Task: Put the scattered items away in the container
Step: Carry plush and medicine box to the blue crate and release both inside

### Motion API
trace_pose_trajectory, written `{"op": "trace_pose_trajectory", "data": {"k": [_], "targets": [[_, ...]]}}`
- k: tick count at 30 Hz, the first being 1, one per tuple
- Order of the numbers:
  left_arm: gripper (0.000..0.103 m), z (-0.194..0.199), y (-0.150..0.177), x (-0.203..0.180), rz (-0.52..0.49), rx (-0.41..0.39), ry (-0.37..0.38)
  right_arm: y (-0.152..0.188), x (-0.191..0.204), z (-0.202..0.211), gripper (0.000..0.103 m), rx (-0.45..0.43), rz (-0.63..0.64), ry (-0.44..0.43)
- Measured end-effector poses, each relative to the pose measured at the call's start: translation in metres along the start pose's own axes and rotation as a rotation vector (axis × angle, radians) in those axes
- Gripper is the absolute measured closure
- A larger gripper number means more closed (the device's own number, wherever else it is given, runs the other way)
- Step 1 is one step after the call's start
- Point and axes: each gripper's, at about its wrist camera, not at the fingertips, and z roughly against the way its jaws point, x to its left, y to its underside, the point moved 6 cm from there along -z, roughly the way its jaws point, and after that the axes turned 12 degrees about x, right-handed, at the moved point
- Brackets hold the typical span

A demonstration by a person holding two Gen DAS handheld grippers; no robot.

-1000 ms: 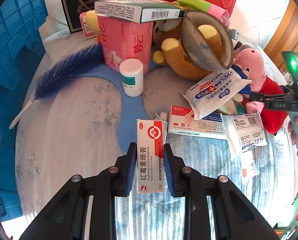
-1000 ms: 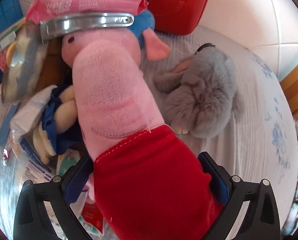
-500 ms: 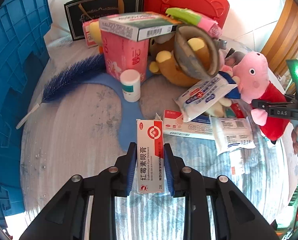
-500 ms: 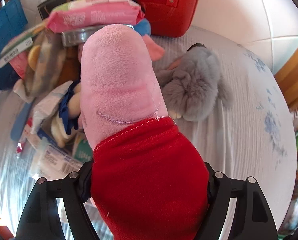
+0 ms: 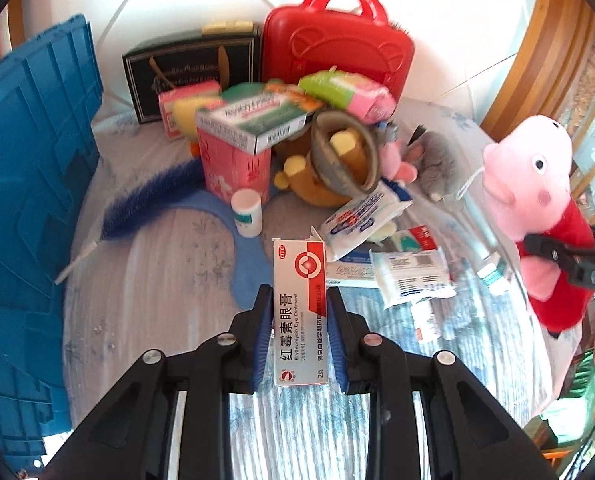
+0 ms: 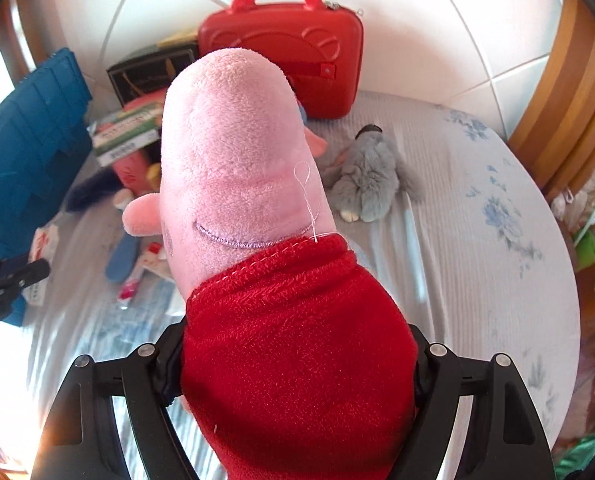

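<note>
A blue crate (image 5: 29, 184) stands at the far left, cut off by the frame edge. Beside it, on the bed (image 6: 477, 240), a blue brush (image 5: 145, 196) lies slantwise, blurred. At centre, the left tongs (image 5: 300, 344) pinch an ointment box (image 5: 300, 312) narrowly by its long sides; its long axis runs straight along the fingers, far end pointing toward the pile. Behind it a pink carton (image 5: 233, 160), a white bottle (image 5: 247, 213) and a brown teddy bear (image 5: 317, 176) crowd together, partly hiding one another, with a red case (image 5: 337, 44) upright at the back. A grey soft toy (image 6: 367, 176) lies alone on the bed. At right, the right tongs (image 6: 293, 364), having just closed, grip a pig toy (image 6: 249, 208) by its red body, snout pointing away; the toy hides the pads.
</note>
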Motion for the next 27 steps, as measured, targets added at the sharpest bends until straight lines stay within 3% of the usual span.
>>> {"op": "trace_pose_trajectory", "data": {"k": [11,27], "targets": [[0.077,0.098,-0.007,0.012,-0.050,-0.122,0.001,0.036,0.069,0.091,0.023,-0.103,-0.009,-0.058],[0.077,0.197,-0.007,0.063,-0.056,-0.225,0.003,0.011,0.145,0.166,0.023,-0.236,0.002,-0.060]]}}
